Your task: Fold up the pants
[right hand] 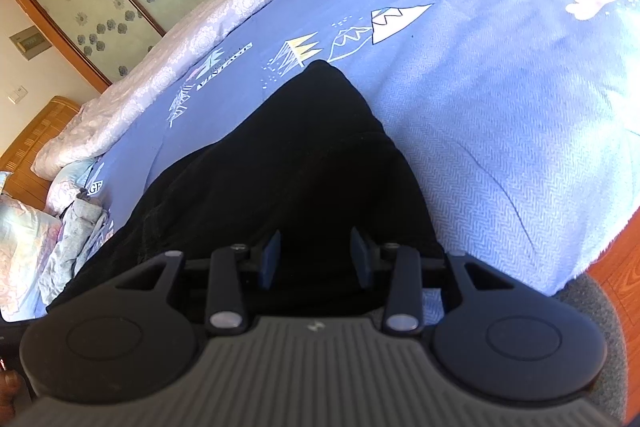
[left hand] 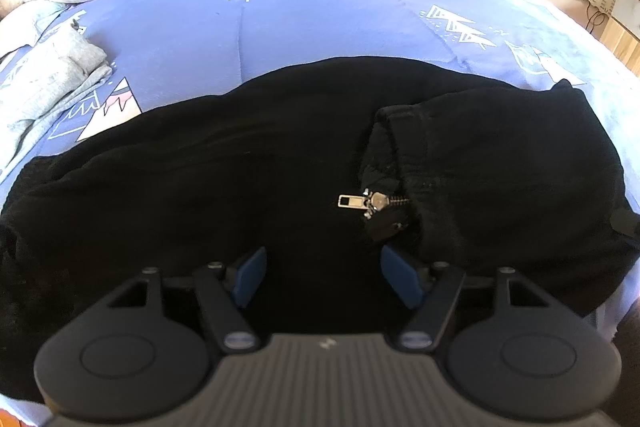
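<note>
Black cloth filled the near half of both views: the pants (left hand: 248, 179) lay spread across the blue printed bedsheet (left hand: 320, 27), close to the near edge of the bed, I judged so that I could reach both ends without leaning. One part was turned back on itself beside the zipper pull (left hand: 352, 202), which showed the fly lay face up and the fold was hardly begun. My left gripper (left hand: 322, 275) hung just over the cloth near that zipper, its blue pads parted with nothing pinched between them. My right gripper (right hand: 316, 259) sat low over the narrower end of the pants, jaws about half apart, cloth beneath but not clamped. A grey garment (left hand: 60, 75) lay apart, well to the side.
</note>
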Available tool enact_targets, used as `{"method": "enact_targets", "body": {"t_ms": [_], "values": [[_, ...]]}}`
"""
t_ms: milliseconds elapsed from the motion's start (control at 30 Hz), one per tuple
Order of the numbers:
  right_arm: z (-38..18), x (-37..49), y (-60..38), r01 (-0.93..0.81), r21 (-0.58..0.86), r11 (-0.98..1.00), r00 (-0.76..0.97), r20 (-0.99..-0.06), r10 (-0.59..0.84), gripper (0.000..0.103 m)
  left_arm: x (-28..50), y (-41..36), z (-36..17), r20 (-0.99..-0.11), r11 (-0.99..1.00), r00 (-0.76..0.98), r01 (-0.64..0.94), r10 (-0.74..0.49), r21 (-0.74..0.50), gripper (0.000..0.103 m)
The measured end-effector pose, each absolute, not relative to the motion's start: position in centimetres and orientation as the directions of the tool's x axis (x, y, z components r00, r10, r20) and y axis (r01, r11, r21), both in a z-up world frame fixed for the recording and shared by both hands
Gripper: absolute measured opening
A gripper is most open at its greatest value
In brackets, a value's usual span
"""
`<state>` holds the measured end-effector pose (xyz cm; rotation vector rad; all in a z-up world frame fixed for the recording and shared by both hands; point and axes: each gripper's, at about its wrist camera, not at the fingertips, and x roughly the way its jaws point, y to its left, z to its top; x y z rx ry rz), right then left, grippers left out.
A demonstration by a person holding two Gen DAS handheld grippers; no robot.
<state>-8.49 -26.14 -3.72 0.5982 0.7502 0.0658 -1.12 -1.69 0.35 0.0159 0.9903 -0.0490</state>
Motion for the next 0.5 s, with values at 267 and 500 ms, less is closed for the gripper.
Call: {"method": "enact_targets", "body": {"t_ms": [267, 500], "values": [[-3.82, -8.8, -26.44, 0.143, 0.536, 0.832, 0.744, -0.613, 0.267, 0.042, -1.22, -2.11, 0.24, -0.837, 0.998, 0.546, 0.055, -0.01, 0.024, 0.066], [-3.81, -8.85, -26.28, 0.141, 0.534, 0.834, 0.746, -0.611, 0.265, 0.042, -1.19, -2.04, 0.19, -0.836, 0.998, 0.548, 0.053, -0.012, 0.02, 0.066]]}}
